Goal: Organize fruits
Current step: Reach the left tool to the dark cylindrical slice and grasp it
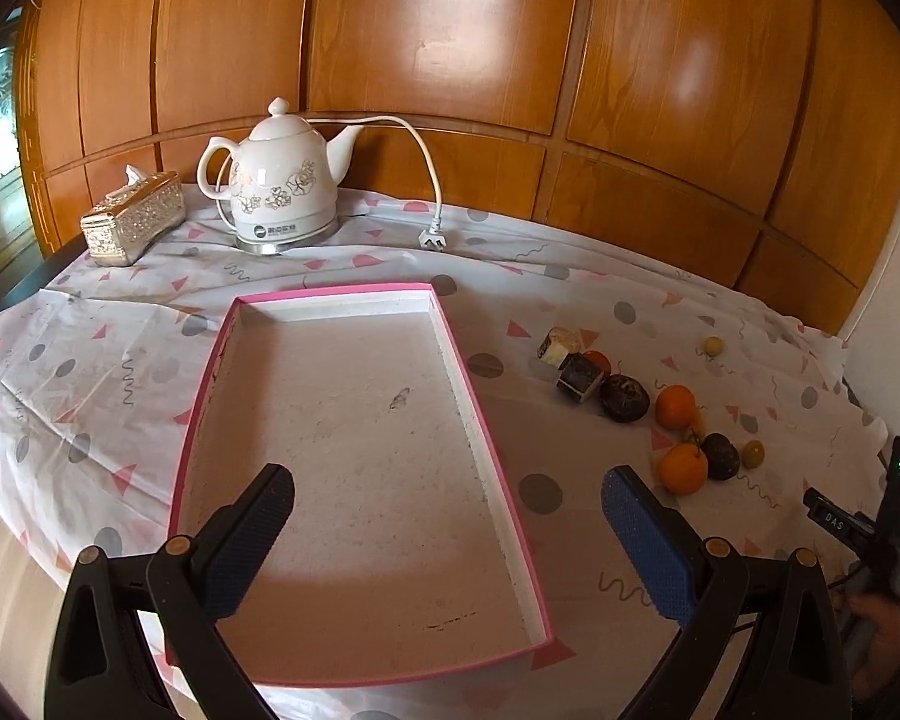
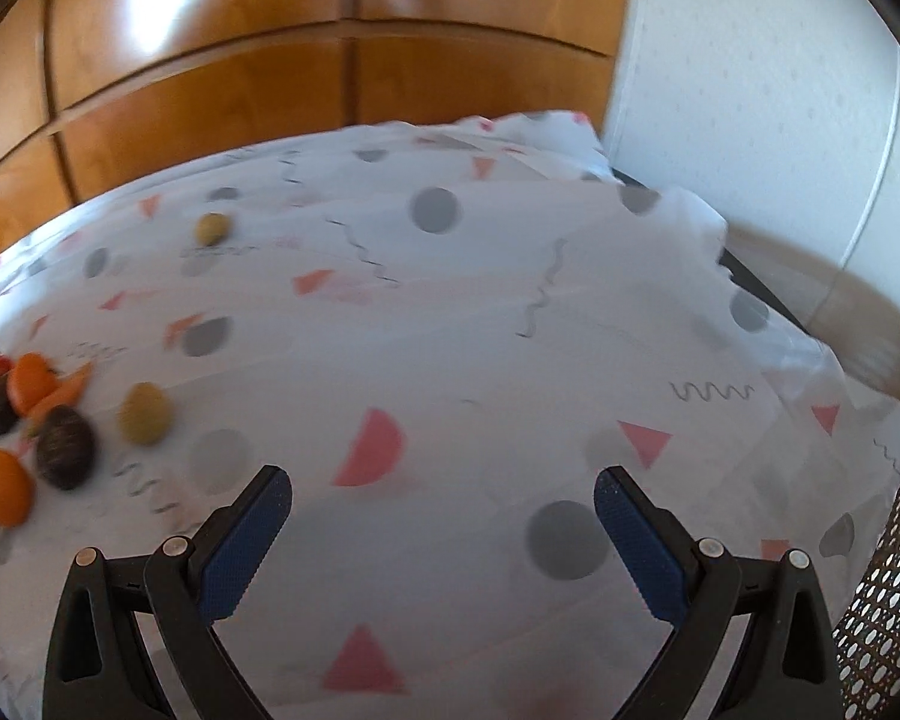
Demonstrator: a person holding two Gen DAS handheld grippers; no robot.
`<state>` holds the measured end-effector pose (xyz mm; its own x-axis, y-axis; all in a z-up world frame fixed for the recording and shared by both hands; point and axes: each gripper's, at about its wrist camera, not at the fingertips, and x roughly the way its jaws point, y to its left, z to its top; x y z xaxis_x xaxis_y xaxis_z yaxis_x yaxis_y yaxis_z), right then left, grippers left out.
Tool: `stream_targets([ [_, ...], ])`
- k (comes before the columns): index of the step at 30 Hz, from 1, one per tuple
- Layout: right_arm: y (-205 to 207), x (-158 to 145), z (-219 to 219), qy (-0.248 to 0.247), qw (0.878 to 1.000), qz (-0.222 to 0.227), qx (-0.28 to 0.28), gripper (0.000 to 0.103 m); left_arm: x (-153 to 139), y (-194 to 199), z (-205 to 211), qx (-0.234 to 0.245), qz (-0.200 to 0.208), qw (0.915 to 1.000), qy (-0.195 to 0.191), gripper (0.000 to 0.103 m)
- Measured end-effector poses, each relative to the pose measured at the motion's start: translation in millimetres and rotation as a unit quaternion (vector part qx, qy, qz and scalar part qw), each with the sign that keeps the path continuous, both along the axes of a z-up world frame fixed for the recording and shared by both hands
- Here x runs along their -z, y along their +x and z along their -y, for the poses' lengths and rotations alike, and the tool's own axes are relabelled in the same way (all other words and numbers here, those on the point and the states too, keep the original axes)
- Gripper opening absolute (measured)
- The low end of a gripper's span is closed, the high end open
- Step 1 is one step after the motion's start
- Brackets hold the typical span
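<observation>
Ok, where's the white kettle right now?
The white kettle shows only in the left wrist view, at the back left of the table near the wood panelling, just right of the tissue box and behind the pink tray.

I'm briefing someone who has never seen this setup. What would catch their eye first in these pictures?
Probably the big pink-rimmed tray, lying empty in the middle of the patterned tablecloth under the open left gripper. Next, the loose cluster of fruits, orange and dark ones, on the cloth to the tray's right. Behind the tray, a white floral kettle stands against the wood panelling.
</observation>
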<state>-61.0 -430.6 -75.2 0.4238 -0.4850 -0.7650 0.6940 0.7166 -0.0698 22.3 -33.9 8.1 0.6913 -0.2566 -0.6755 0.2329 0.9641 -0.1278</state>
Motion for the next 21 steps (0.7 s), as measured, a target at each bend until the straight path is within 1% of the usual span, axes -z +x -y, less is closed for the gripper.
stream_targets([
  [4, -6, 5, 12, 0.004, 1.0, -0.004, 0.018, 0.103, 6, 8, 4, 0.009, -0.017, 0.9997, 0.016, 0.103],
  [10, -7, 11, 23, 0.015, 1.0, 0.002, 0.019, 0.102, 0, 20, 17, 0.043, -0.017, 0.9988, 0.016, 0.102],
  [13, -9, 12, 30, 0.032, 0.999, 0.01, 0.025, 0.102, -2, 32, 24, 0.05, -0.023, 0.9983, 0.017, 0.097],
  [18, -15, 10, 36, 0.033, 0.999, 0.014, 0.039, 0.102, -1, 50, 34, 0.057, -0.041, 0.9973, 0.02, 0.094],
  [20, -17, 11, 39, 0.035, 0.998, 0.015, 0.044, 0.102, 1, 59, 39, 0.063, -0.052, 0.9965, 0.02, 0.087],
  [21, -18, 11, 39, 0.035, 0.998, 0.016, 0.046, 0.102, 3, 62, 43, 0.068, -0.056, 0.9959, 0.023, 0.085],
])
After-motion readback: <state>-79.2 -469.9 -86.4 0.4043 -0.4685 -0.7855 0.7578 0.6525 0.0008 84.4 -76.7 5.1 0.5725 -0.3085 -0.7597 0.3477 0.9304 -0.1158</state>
